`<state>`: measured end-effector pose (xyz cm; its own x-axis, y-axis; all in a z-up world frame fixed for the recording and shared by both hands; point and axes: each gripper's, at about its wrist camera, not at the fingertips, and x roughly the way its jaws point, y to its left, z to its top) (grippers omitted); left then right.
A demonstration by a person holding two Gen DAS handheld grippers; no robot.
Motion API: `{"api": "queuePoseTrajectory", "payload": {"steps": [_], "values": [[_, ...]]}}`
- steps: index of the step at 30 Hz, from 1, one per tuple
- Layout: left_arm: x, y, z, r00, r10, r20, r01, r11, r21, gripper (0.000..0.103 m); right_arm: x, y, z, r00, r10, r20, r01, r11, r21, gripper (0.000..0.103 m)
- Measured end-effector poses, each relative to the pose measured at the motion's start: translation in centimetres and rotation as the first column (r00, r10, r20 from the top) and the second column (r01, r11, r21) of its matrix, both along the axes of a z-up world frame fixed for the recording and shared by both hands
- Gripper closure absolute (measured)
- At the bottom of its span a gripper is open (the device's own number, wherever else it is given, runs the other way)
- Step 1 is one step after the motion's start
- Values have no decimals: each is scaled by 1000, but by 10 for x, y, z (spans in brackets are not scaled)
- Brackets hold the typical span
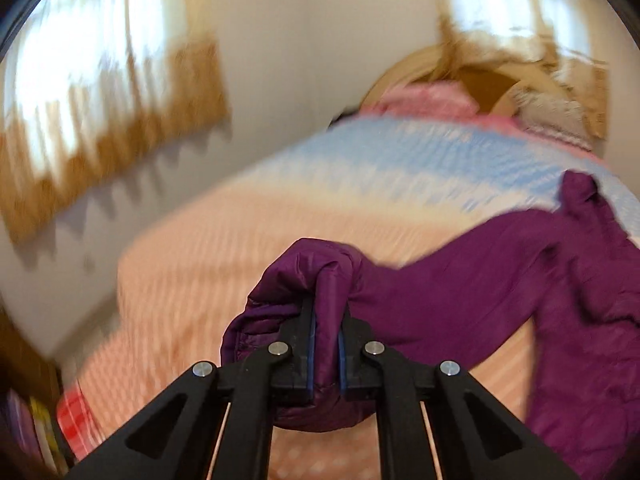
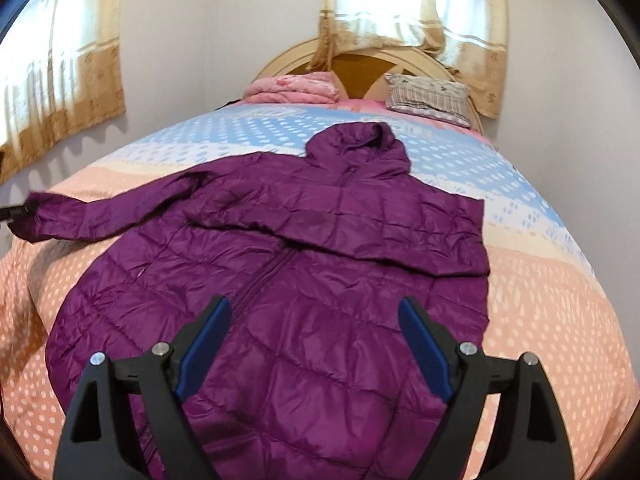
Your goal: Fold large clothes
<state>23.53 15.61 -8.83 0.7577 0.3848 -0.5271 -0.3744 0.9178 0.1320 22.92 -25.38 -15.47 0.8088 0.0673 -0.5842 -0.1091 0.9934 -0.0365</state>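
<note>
A purple hooded puffer jacket [image 2: 304, 264] lies front up on the bed, its hood [image 2: 356, 144] toward the headboard. Its left sleeve [image 2: 100, 216] stretches out to the bed's left edge. There my left gripper [image 1: 326, 312] is shut on the sleeve's cuff [image 1: 304, 276], lifted slightly off the cover; its black tip [image 2: 14, 213] also shows at the right wrist view's far left. The other sleeve seems folded across the chest. My right gripper [image 2: 314, 302] hangs open above the jacket's lower half, with nothing between its blue pads [image 2: 204, 344].
The bed cover [image 2: 540, 280] is dotted peach near me and blue farther off. A folded pink blanket [image 2: 294, 88] and a patterned pillow [image 2: 430, 98] lie by the wooden headboard [image 2: 356, 64]. Curtained windows [image 2: 60, 80] flank the wall corner. The left wrist view is motion-blurred.
</note>
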Motion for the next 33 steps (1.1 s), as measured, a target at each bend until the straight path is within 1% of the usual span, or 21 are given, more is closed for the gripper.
{"api": "queuePoseTrajectory", "payload": {"steps": [1,4,7,9,11,13,15,16,18,19,20,21,22,23,24,25,26,28,31,32,33], "values": [[3,-14,12,999,-32,24,31,999,24,96,1,-4,-1,1000,-14,-3,14,1000,9,15],[19,-55,37,988,-136,68,132,990,54,96,5,-20,-2,998,-63,-18,64,997,52,15],[39,-107,51,966,-243,91,236,968,88,97,8,-37,-5,993,-109,-35,112,989,95,15],[52,-146,52,945,-315,91,306,946,107,97,6,-47,-7,991,-130,-40,134,984,118,15],[61,-189,47,917,-391,81,381,917,117,97,5,-55,-8,989,-145,-40,149,981,123,15],[67,-226,40,882,-466,70,458,882,111,97,4,-62,-10,987,-154,-45,159,980,122,15],[74,-266,26,856,-514,45,508,855,109,96,3,-69,-12,985,-165,-52,170,977,127,15],[76,-284,21,838,-545,23,541,836,90,95,3,-73,-12,984,-169,-56,175,976,129,15],[84,-311,7,812,-582,-37,583,810,62,89,4,-79,-14,982,-178,-68,186,973,134,15],[84,-321,1,805,-591,-51,593,803,65,72,5,-82,-15,981,-181,-74,190,972,135,15],[83,-327,-3,803,-594,-51,596,799,79,46,6,-84,-16,980,-184,-81,193,971,137,15],[79,-332,-3,805,-592,-32,592,800,101,34,7,-86,-17,979,-184,-88,196,970,141,15],[73,-333,-1,813,-582,8,575,806,138,16,8,-88,-17,978,-185,-94,197,970,146,15],[72,-332,2,811,-583,40,572,806,149,6,9,-89,-17,978,-183,-97,196,969,148,15],[67,-329,8,808,-585,75,570,807,155,3,10,-90,-17,978,-184,-102,198,969,147,15],[65,-325,12,809,-581,94,563,811,160,2,11,-90,-16,978,-182,-106,196,970,147,15],[66,-320,15,814,-572,100,554,817,164,2,13,-90,-15,978,-178,-109,193,970,150,15],[73,-302,18,835,-540,105,523,838,152,2,18,-89,-12,980,-165,-115,183,969,166,15],[77,-249,14,892,-436,117,423,898,123,2,27,-79,-3,985,-122,-118,142,972,185,15],[79,-235,9,912,-394,110,382,917,115,2,30,-74,-1,987,-105,-118,126,974,186,13],[84,-216,-1,940,-329,88,319,942,107,2,36,-66,4,989,-85,-120,107,976,188,10]]}}
